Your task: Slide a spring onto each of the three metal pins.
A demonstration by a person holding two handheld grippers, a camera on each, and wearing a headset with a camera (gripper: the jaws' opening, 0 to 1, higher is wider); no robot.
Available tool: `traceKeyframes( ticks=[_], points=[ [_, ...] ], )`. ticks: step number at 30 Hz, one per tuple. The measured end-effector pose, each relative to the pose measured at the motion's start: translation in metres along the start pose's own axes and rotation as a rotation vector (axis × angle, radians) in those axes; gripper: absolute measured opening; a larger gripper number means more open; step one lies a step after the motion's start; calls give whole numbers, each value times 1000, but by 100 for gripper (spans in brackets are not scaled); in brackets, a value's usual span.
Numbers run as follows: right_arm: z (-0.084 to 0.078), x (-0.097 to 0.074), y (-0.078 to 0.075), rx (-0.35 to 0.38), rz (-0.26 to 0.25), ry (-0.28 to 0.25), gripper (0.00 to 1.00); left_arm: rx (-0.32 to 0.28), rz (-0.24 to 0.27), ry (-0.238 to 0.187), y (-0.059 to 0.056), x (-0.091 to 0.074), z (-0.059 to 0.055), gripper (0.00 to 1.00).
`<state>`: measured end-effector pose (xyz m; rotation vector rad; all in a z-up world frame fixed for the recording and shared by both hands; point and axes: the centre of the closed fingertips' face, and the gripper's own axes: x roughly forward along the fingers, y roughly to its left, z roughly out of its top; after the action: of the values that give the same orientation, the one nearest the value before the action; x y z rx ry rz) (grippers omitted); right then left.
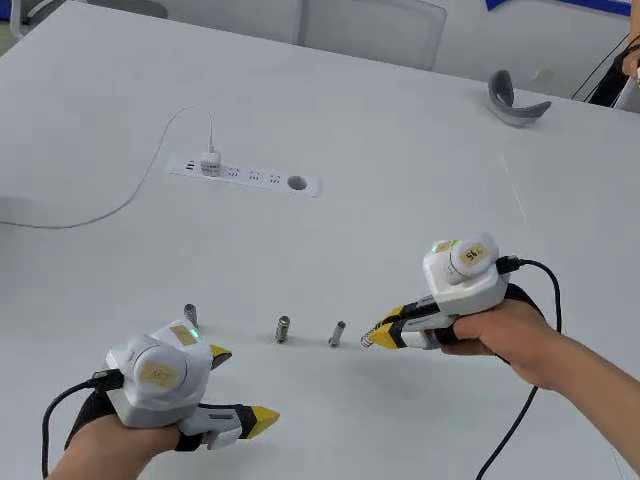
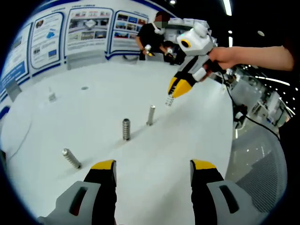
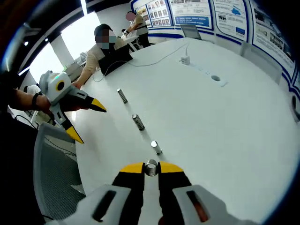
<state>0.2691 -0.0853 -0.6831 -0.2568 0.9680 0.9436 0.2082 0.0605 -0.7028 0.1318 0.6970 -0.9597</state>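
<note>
White table [image 1: 400,150]: right gripper [image 1: 383,333] pinching a spring [image 1: 366,341] near the bare pin [image 1: 337,333]. Left gripper [image 1: 241,385] spread. Middle pin [image 1: 283,328] and far-left pin [image 1: 190,315] carry springs.

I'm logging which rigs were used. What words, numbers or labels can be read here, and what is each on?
"45" (sideways, my best reading): tan sticker on the right gripper.
Stickers on the left gripper: blurred, unreadable.
Wall posters: print too small to read.
Power strip: no readable marking.
</note>
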Motion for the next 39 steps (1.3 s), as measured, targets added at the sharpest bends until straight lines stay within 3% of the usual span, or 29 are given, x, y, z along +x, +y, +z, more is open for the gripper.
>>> traceKeyframes(
  ticks=[21, 39],
  points=[
    [25, 16, -5, -88, 16, 39, 12, -25, 7, -1, 4, -10, -6, 76],
    [24, 30, -2, -134, 33, 84, 12, -52, 18, 2, 10, -15, -12, 75]
  ],
)
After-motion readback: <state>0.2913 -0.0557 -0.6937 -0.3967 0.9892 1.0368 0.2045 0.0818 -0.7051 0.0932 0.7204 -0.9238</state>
